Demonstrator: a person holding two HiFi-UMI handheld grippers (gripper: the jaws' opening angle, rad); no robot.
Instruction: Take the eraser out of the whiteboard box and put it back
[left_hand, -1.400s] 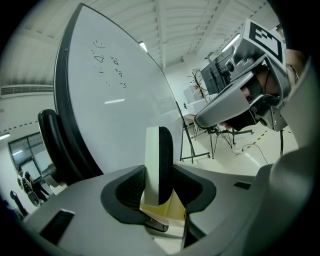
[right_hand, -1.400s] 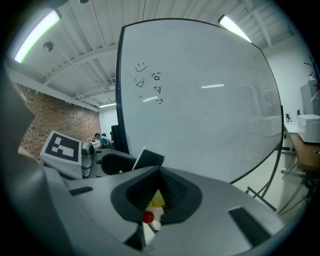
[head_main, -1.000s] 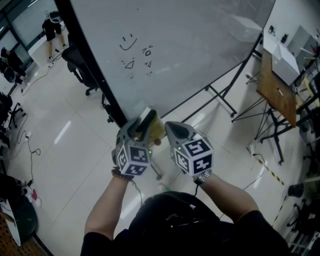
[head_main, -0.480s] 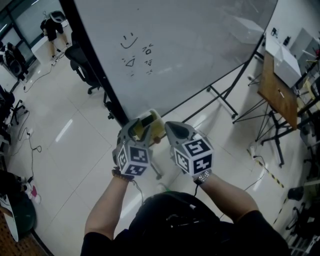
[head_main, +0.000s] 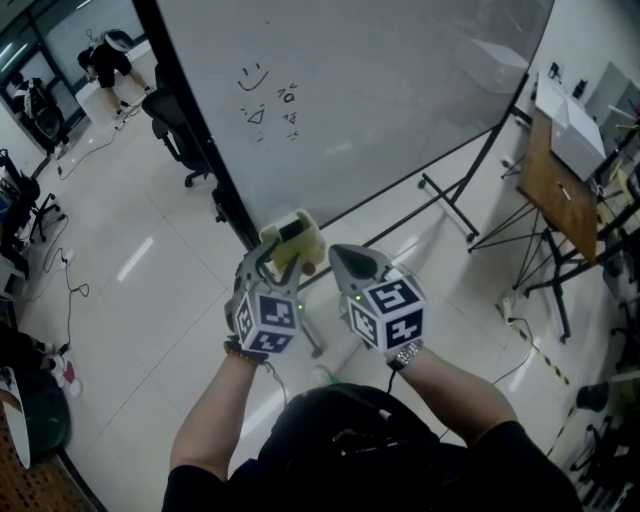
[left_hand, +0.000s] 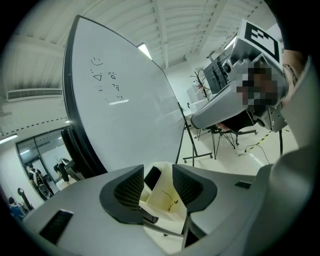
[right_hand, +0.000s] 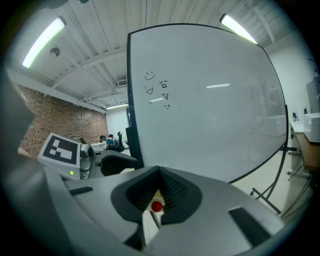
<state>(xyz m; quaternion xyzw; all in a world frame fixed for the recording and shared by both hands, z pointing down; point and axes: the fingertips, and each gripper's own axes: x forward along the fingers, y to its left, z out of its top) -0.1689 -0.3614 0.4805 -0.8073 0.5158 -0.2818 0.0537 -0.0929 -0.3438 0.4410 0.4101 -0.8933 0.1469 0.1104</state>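
My left gripper (head_main: 283, 252) is shut on a cream whiteboard box (head_main: 303, 237), held in the air in front of the whiteboard (head_main: 380, 100). A black eraser (head_main: 290, 231) shows in the box's open top. In the left gripper view the jaws (left_hand: 152, 187) clamp the box (left_hand: 166, 196) from both sides, and its dark opening faces the board (left_hand: 125, 115). My right gripper (head_main: 336, 256) is shut, close beside the box on its right. A small red ball (right_hand: 157, 206) sits just beyond its closed tips (right_hand: 159, 192) and also shows as a small knob (head_main: 310, 268).
The whiteboard's black frame and stand legs (head_main: 445, 200) reach across the tiled floor ahead. A black office chair (head_main: 180, 130) stands at the left. A wooden table (head_main: 555, 180) with white boxes is at the right. A person (head_main: 105, 60) bends over far back left.
Both grippers and the box have shifted a little forward and up towards the whiteboard. Neither grip has changed.
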